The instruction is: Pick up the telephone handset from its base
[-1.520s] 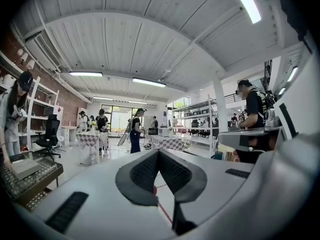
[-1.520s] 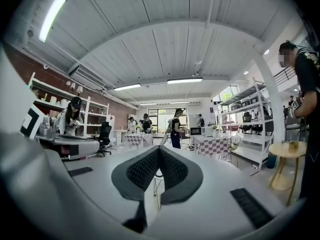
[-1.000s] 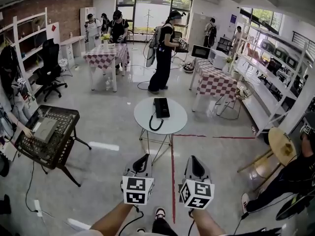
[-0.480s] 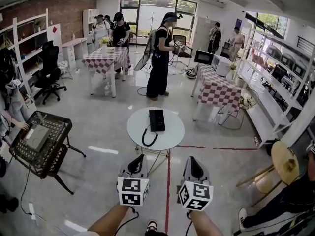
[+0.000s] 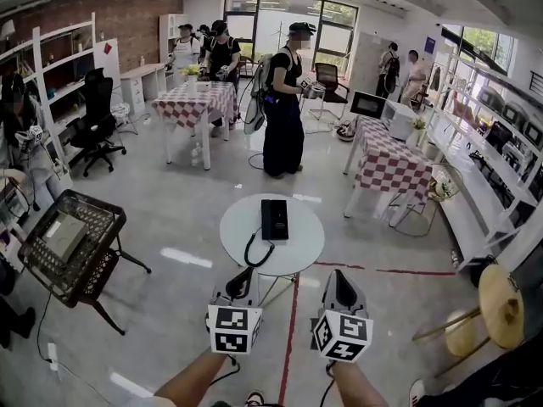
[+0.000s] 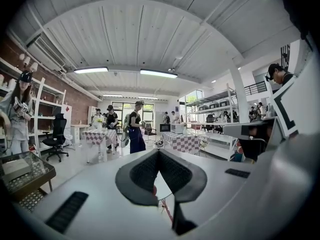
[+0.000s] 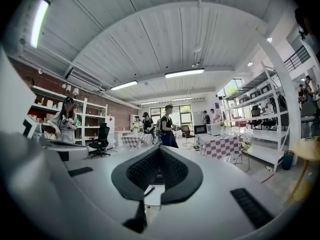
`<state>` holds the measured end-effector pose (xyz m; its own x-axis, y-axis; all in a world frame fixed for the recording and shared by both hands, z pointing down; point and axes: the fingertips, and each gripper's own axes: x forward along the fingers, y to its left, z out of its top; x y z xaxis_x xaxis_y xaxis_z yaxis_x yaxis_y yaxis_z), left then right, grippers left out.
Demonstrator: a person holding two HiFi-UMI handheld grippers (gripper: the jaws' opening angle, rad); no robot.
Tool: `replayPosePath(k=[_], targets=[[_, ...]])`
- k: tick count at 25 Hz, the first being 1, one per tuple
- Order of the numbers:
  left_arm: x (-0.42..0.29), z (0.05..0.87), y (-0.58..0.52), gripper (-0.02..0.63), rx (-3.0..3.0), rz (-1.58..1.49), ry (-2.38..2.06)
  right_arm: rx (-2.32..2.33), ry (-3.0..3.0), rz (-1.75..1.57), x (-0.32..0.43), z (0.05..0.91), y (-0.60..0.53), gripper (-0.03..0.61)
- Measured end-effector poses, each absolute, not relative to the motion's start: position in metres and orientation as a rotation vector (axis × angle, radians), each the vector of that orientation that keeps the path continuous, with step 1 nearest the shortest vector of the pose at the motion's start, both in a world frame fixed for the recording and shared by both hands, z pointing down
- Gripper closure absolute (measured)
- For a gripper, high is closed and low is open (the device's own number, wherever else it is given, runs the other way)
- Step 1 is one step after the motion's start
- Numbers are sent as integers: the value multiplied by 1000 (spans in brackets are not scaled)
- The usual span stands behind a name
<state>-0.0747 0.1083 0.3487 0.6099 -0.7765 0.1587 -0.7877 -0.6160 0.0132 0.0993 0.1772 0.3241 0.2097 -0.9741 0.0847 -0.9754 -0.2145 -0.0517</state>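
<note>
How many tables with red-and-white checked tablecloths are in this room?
2. The left checked table stands far back, with people behind it; the right checked table stands by the shelving. Others could be hidden behind people.

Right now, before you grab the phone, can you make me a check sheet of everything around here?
Surface: round white table, ahead of both grippers.
Job's things: black telephone lies on it, untouched.
Clutter: nothing seen on the table.
Grippers: left gripper and right gripper both shut, empty, short of the table.
Cables: phone cord loops on the tabletop.
Surroundings: people standing, checked tables, black wire rack, red floor line.
</note>
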Motion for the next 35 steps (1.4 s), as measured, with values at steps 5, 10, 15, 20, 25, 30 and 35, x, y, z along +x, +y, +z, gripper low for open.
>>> replayPosePath(k=[5,10,15,20,25,30,35], targets=[[-67,353,93,601,2719,231,-1378,2417,-1979,191,114,332,155,557],[-66,358,82,601,2699,257,-1402,2408,-1994,226,119,340,139,557],[-61,361,69,601,2702,264,-1407,2390,-2000,238,122,345,125,557],[-52,365,51,601,2700,258,-1396,2384,-1985,236,128,350,109,557],[-35,368,20,601,2719,230,-1380,2394,-1975,200,142,349,83,557],[-17,369,-18,601,2714,225,-1368,2400,-1956,195,160,350,49,557],[-2,371,-55,601,2706,240,-1355,2404,-1938,195,175,348,13,557]])
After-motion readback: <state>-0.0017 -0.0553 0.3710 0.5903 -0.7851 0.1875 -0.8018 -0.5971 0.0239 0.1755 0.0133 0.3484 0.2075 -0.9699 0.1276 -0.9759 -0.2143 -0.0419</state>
